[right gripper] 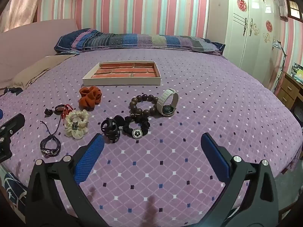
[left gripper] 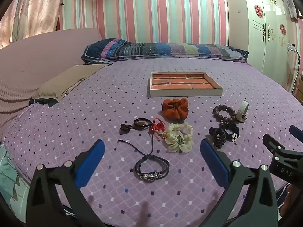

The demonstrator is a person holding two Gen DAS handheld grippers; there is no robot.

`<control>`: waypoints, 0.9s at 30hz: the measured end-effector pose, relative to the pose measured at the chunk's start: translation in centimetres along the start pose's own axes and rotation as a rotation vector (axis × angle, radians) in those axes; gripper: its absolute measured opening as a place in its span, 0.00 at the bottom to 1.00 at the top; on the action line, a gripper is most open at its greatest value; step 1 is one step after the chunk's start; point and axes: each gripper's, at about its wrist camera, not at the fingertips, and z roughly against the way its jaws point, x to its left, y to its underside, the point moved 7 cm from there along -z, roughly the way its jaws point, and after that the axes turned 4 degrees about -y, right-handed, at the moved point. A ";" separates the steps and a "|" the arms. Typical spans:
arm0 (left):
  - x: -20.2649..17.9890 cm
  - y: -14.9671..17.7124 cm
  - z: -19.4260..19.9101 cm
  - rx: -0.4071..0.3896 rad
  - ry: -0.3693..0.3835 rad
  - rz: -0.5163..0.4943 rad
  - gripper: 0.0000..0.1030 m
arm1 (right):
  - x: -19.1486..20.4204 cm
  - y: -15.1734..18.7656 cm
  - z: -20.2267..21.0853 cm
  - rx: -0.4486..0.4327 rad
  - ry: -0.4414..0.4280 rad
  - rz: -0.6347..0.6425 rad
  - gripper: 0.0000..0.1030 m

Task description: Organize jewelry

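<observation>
A shallow white tray [left gripper: 186,93] with a brick-pattern bottom lies on the purple bed; it also shows in the right wrist view [right gripper: 121,81]. Jewelry lies in front of it: an orange scrunchie [left gripper: 175,109], a cream scrunchie [left gripper: 180,138], a dark cord bracelet [left gripper: 152,168], red charms [left gripper: 158,126], a brown bead bracelet [right gripper: 144,105], a white-strap watch [right gripper: 168,102], a black claw clip [right gripper: 110,129] and a black scrunchie [right gripper: 136,127]. My left gripper [left gripper: 151,158] is open above the cord bracelet. My right gripper [right gripper: 152,149] is open and empty, just in front of the clip.
A striped pillow [left gripper: 164,50] lies at the bed's head, a beige pillow [left gripper: 70,81] at the left. A white wardrobe [right gripper: 251,30] and a wooden drawer unit [right gripper: 289,92] stand to the right. The right gripper's body shows at the left wrist view's right edge [left gripper: 280,151].
</observation>
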 end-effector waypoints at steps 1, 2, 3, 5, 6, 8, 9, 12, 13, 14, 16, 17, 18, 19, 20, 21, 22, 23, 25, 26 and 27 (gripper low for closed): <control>0.0 0.0 0.0 0.001 -0.001 0.000 0.96 | 0.0 0.0 0.0 0.001 -0.004 -0.002 0.96; 0.0 0.0 0.0 0.002 -0.002 0.000 0.96 | 0.0 0.0 0.0 0.007 0.002 0.006 0.96; 0.0 0.0 0.0 0.001 -0.001 0.001 0.96 | 0.0 0.0 0.0 0.006 0.000 0.005 0.96; 0.0 0.0 0.0 0.002 -0.001 0.001 0.96 | 0.0 -0.1 0.0 0.007 0.000 0.003 0.96; 0.0 0.0 0.0 0.001 -0.002 0.000 0.96 | 0.0 -0.1 0.0 0.008 -0.001 0.003 0.96; -0.1 0.0 0.1 0.001 -0.001 -0.001 0.96 | 0.0 -0.2 0.1 0.005 -0.001 0.003 0.96; -0.1 0.0 0.0 0.002 -0.001 -0.003 0.96 | 0.2 -0.1 -0.1 0.003 0.000 0.003 0.96; 0.0 0.0 0.0 0.004 0.001 0.000 0.96 | 0.2 -0.2 0.1 0.002 0.002 0.005 0.96; 0.0 0.1 0.0 0.004 0.001 0.000 0.96 | 0.2 -0.2 0.0 0.001 0.004 0.005 0.96; 0.0 0.1 0.0 0.004 0.000 -0.001 0.96 | 0.2 -0.2 0.1 -0.002 0.005 0.005 0.96; 0.0 0.0 0.0 0.002 0.000 0.000 0.96 | 0.1 -0.1 -0.1 -0.003 0.006 0.001 0.96; 0.0 0.0 0.0 0.002 -0.001 -0.001 0.96 | 0.0 -0.2 0.2 -0.004 0.005 -0.003 0.96; 0.0 0.1 -0.1 0.002 -0.002 -0.001 0.96 | -0.1 -0.2 0.1 -0.004 0.005 -0.005 0.96; 0.1 0.1 -0.1 0.002 -0.002 0.000 0.96 | -0.1 -0.3 0.1 -0.004 0.006 -0.001 0.96; 0.1 0.1 -0.1 0.004 -0.003 0.000 0.96 | -0.1 -0.3 0.1 -0.003 0.007 0.000 0.96; 0.1 0.1 -0.1 0.005 -0.001 0.001 0.96 | -0.1 -0.3 0.1 -0.004 0.008 0.001 0.96; 0.1 0.2 -0.2 0.006 -0.001 0.002 0.96 | -0.2 -0.3 0.1 -0.004 0.009 0.001 0.96; 0.2 0.2 -0.2 0.006 -0.002 0.002 0.96 | -0.2 -0.2 0.1 -0.004 0.009 0.000 0.96; 0.0 0.1 0.0 0.003 0.001 0.000 0.96 | -0.2 -0.1 0.1 -0.003 0.009 -0.001 0.96; 0.0 0.1 0.0 0.004 0.000 0.000 0.96 | -0.2 -0.1 0.0 -0.002 0.011 0.001 0.96; 0.0 0.2 0.0 0.005 -0.001 -0.001 0.96 | -0.2 0.0 0.0 0.000 0.011 0.000 0.96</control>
